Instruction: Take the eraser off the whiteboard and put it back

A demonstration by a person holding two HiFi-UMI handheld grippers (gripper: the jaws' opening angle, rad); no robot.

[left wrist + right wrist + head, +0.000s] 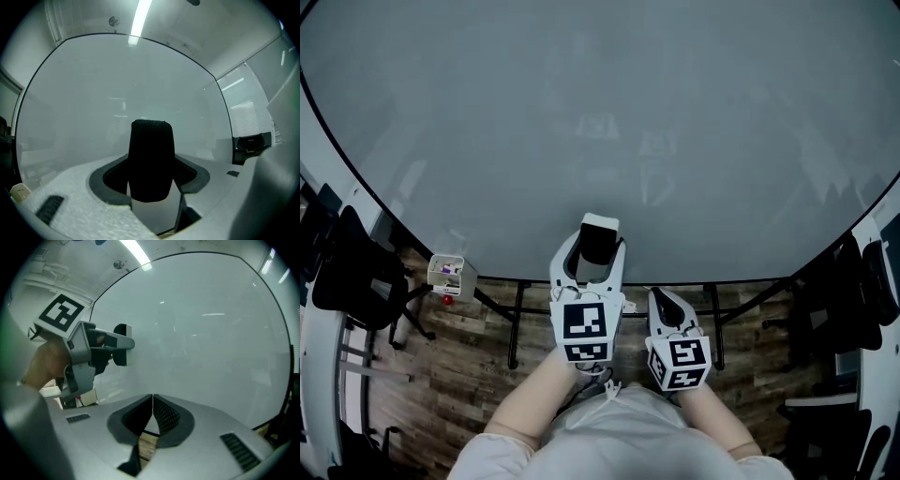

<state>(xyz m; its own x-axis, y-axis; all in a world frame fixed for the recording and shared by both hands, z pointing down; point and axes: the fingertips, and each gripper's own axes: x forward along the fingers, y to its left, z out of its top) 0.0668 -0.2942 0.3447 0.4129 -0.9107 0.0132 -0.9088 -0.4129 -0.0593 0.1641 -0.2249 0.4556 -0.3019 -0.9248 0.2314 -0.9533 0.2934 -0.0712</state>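
- The left gripper [595, 251] is clamped onto the eraser [599, 234]. In the left gripper view it's a black block standing upright, squeezed between the two jaws.
- From the head view, the eraser sits near the bottom edge of the whiteboard [600, 122], roughly in the middle. Its white end points up and its dark part sits down between the jaws.
- The right gripper view catches it from the side, and the eraser is right up at the board surface. Honestly I can't tell if it's touching or just a hair off.
- The right gripper [664, 302] has its jaws pressed together with nothing between them. It sits just beside the left one, a bit lower and off to the right.
- The board itself looks wiped and blank, just a big pale grey surface with faint reflections.
- A small white box [450, 274] with something red on it hangs at the lower left edge of the board.
- There's a black chair [352, 272] off to the left and a wood-pattern floor [469, 375] below. The board's black stand legs [516, 323] show underneath it.
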